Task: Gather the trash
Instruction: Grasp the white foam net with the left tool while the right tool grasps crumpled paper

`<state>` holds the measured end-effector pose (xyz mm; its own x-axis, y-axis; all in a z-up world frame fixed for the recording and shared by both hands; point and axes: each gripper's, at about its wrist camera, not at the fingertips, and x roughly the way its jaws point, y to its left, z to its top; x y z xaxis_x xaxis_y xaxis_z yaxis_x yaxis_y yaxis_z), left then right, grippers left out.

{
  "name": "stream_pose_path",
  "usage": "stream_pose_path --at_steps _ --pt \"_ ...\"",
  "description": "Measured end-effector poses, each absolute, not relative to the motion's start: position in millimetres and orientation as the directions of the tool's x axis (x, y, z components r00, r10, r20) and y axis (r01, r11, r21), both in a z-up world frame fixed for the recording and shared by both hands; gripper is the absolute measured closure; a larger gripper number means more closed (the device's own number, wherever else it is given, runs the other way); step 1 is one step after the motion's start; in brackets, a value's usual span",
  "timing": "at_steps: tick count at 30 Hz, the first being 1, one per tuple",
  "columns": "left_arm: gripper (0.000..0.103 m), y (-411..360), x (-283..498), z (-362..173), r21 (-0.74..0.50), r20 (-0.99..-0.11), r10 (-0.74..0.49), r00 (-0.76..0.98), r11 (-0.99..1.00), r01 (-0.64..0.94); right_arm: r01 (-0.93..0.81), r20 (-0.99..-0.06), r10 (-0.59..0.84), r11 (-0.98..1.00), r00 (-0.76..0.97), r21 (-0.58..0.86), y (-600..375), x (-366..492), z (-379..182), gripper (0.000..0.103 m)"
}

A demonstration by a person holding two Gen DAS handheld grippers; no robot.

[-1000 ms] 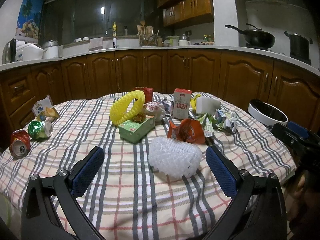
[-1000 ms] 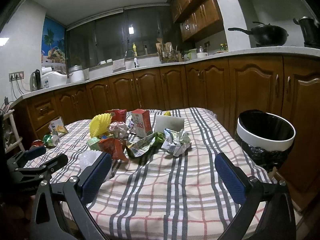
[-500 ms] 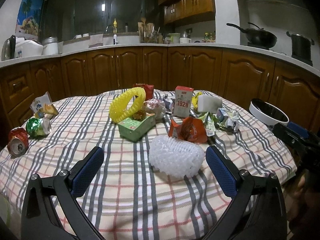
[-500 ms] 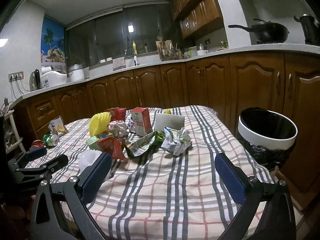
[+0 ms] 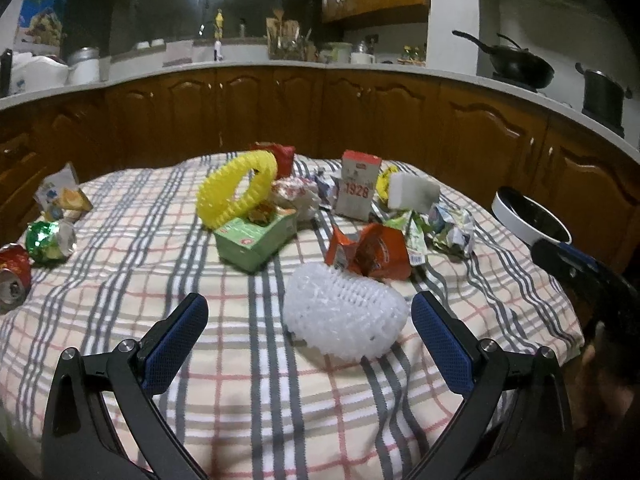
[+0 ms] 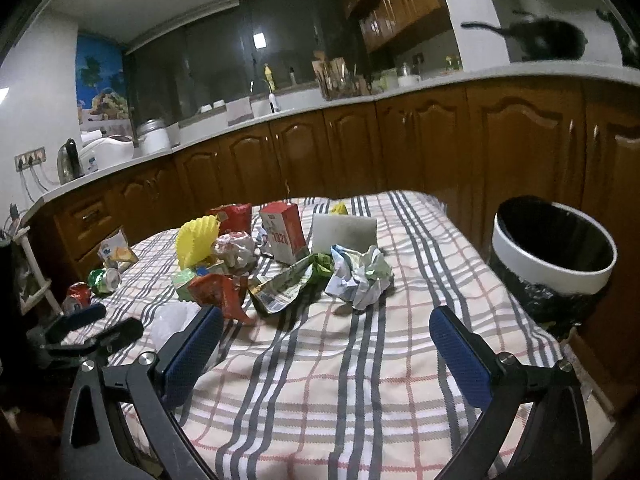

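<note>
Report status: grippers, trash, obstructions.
Both hand-held grippers open, empty. White foam net sleeve between left fingers, ungrasped. Black-lined white bin unobstructed.

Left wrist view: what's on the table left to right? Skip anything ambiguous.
Crushed red can → green crushed can → yellow foam net ring → white foam net → white sponge block → crumpled paper ball. Beyond the table edge: trash bin.

My left camera sits low at the bench (image 5: 120, 280) edge, facing the litter pile close up. My right camera looks from further right, slightly higher. Both share the pile, the cabinets (image 6: 320, 152) and the bin (image 6: 552, 256).
</note>
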<state>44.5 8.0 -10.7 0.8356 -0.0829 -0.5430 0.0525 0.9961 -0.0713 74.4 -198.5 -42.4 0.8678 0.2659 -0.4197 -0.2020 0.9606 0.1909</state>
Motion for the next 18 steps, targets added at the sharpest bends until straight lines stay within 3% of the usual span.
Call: stream_pose_path --at_steps 7,11,18 --pt "0.000 -1.3 61.3 -15.7 -0.062 -0.583 -0.106 0.805 0.994 0.086 -0.190 -0.493 0.291 0.951 0.820 0.246 -208.1 108.7 -46.9 0.001" --pt "0.001 -6.0 73.0 -20.0 -0.063 -0.609 -0.126 0.783 0.992 0.111 -0.177 -0.529 0.289 0.951 0.798 0.253 -210.0 131.1 -50.0 0.008" --pt "0.022 -13.8 88.4 -31.2 -0.050 -0.654 -0.147 0.742 0.987 0.152 -0.156 -0.594 0.295 0.949 0.749 0.274 -214.7 168.5 -61.6 0.021"
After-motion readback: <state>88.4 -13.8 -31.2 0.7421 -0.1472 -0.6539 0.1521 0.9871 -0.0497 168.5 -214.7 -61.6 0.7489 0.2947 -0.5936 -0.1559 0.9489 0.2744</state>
